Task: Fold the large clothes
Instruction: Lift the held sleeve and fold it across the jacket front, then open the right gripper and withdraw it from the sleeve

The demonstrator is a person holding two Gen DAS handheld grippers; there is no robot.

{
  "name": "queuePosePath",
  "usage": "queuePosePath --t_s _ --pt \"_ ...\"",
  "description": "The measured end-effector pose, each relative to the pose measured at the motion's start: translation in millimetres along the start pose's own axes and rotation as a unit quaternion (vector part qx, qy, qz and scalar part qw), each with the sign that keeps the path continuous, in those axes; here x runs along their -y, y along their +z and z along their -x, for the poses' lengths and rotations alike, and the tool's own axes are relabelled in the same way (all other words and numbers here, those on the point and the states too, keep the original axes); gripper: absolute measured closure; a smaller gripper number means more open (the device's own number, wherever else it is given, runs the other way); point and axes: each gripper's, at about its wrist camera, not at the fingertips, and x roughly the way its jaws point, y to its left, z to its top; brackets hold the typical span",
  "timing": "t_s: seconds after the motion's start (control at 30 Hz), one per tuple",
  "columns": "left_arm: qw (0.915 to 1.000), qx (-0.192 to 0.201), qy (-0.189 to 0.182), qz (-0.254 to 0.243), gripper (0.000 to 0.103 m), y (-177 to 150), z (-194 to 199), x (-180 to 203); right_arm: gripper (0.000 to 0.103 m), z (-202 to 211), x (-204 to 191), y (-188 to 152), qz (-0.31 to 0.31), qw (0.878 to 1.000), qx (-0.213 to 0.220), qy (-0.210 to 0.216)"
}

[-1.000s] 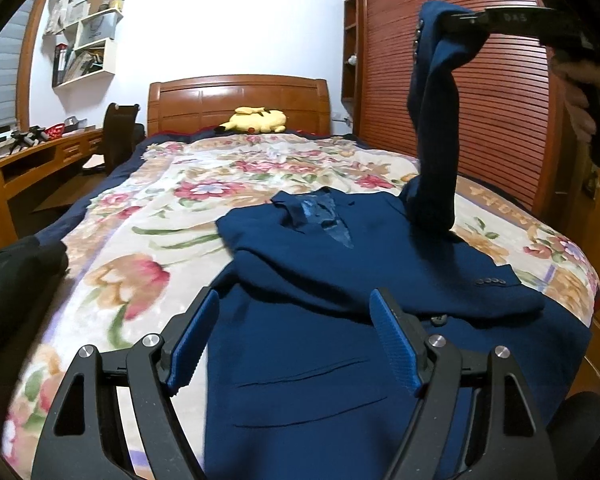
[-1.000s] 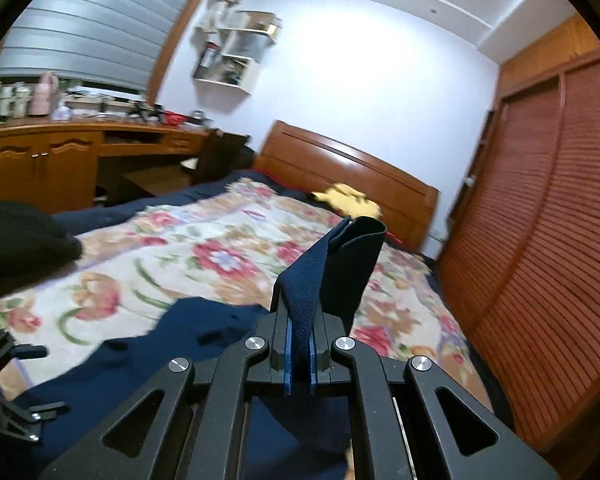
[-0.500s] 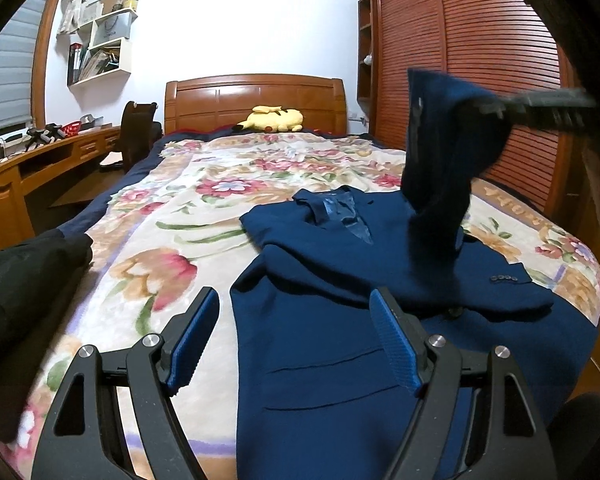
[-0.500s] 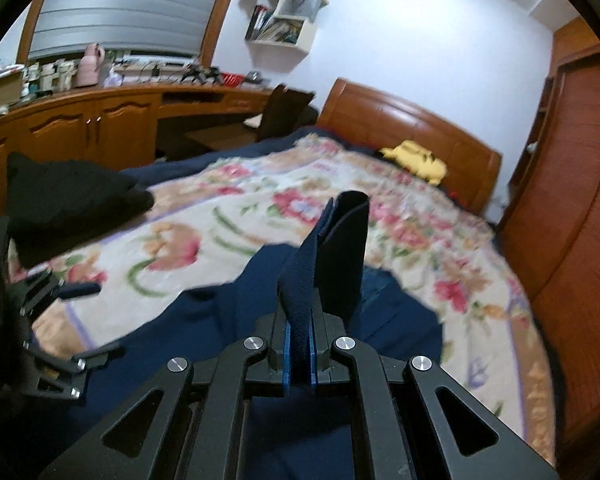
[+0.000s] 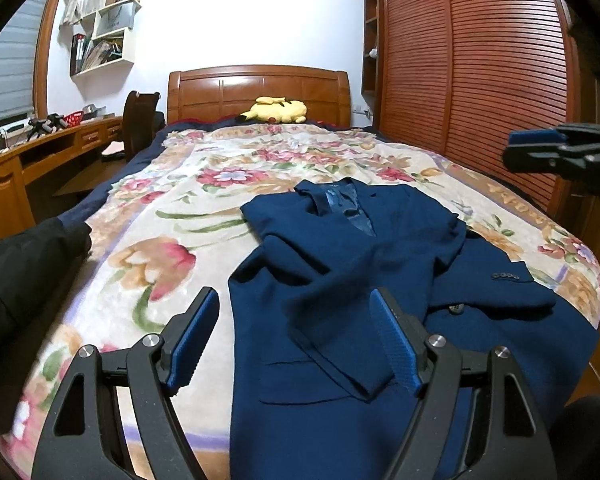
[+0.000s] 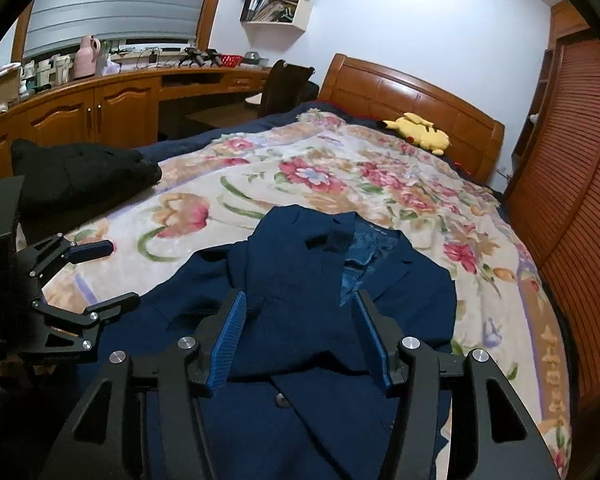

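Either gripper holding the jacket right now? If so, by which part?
Nothing is held. The right gripper has just been opening, with nothing between its jaws; the sleeve lies across the blue jacket. The left gripper is open and empty.

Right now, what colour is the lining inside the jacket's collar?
Shiny lighter blue lining against the dark navy jacket; clearest in the right wrist view.

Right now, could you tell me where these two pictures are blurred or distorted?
Left wrist view: the sleeve lying across the jacket is smeared, and the wardrobe slats bow. Right wrist view: mostly sharp, though the headboard curves and the corners go black.
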Motion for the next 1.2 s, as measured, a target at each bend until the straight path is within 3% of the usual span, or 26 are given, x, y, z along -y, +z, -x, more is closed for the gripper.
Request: queuePosePath --t_s 0.53,0.67,0.93,1.2 --pt "0.9982 -0.058 -0.001 0.013 0.025 -10 -37 -2 0.046 -32 16 -56 -0.077 0.996 -0.044 -0.010" --pt "0.9972 -0.073 0.011 0.000 0.031 -13 -48 -1 0.046 -58 21 -65 -0.106 0.993 -0.055 -0.006" --pt "0.9932 -0.115 0.015 -0.012 0.032 -12 -76 -7 0.046 -96 24 -71 -0.146 0.987 -0.070 0.002" --pt "0.9859 -0.167 -0.011 -0.009 0.034 -8 -121 0 0.046 -105 26 -69 -0.153 0.985 -0.082 0.010"
